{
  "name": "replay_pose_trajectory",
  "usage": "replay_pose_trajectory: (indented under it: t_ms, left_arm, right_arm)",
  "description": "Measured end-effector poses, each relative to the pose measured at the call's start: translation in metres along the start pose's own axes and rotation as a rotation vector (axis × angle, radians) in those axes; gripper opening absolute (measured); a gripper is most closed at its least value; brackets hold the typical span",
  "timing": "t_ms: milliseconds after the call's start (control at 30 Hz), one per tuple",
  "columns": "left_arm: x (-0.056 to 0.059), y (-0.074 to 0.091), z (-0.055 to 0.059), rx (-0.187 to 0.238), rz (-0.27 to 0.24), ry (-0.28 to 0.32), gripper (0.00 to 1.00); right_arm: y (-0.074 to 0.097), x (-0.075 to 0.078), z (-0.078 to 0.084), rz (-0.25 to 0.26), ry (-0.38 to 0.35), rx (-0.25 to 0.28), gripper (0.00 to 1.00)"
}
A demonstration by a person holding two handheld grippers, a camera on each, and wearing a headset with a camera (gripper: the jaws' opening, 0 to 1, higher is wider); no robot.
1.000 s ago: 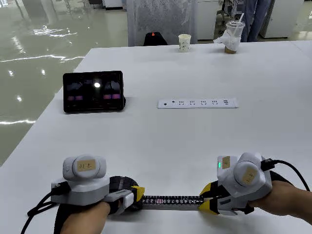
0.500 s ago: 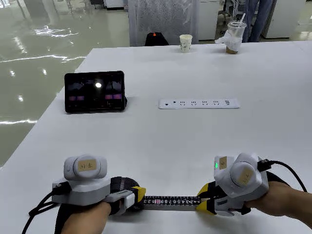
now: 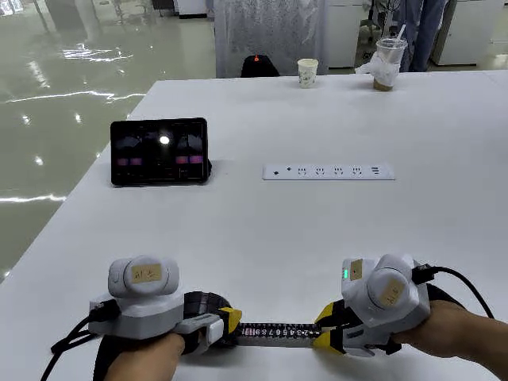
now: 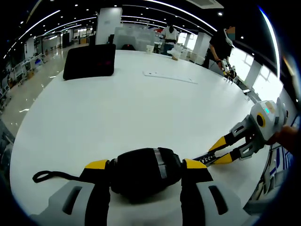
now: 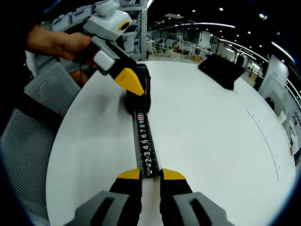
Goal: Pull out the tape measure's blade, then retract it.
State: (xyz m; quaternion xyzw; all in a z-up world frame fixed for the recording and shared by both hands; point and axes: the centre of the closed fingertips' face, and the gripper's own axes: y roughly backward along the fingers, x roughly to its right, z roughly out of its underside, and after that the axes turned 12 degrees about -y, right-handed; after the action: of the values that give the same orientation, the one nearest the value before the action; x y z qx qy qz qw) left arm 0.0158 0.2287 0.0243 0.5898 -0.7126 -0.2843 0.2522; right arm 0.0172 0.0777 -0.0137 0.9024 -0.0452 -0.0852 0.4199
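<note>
— So, where is the tape sitting?

— At the near edge of the white bench [image 3: 278,230]. The left gripper [image 3: 225,321] has its yellow-tipped fingers clenched on either side of the black, rounded, hard-shelled tape measure case [image 4: 141,176]. A short stretch of the black steel blade with white numerals [image 5: 143,141] runs from the case to the right gripper [image 5: 151,175], whose fingers are pinched onto the blade's tip.

— How will it handle?

— The case looks compact and rigid, so I think a squeeze across its flat sides is the sound hold. The blade is thin. I'd guess it stays stiff while straight, kinks if bent sideways, and is spring-loaded. The end is the place to hold it.

— And the risk?

— If the tip slips free, the blade probably whips back into the case. I'd walk it in rather than let it go.

— Anything beyond them?

— In the middle of the bench, well clear of the tape, a dark tablet [image 3: 160,151] stands propped up and a long white power strip [image 3: 329,171] lies flat. At the far edge are a small paper cup [image 3: 307,73] and a clear plastic cup with a straw [image 3: 386,63].
</note>
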Motion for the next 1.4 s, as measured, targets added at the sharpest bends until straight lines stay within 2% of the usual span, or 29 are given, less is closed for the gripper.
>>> replay_pose_trajectory:
  t_ms: [1400]
  left_arm:
    - [-0.002, -0.004, 0.002, -0.003, 0.013, 0.021, 0.56]
  right_arm:
    - [-0.025, -0.011, -0.029, -0.027, 0.022, 0.020, 0.11]
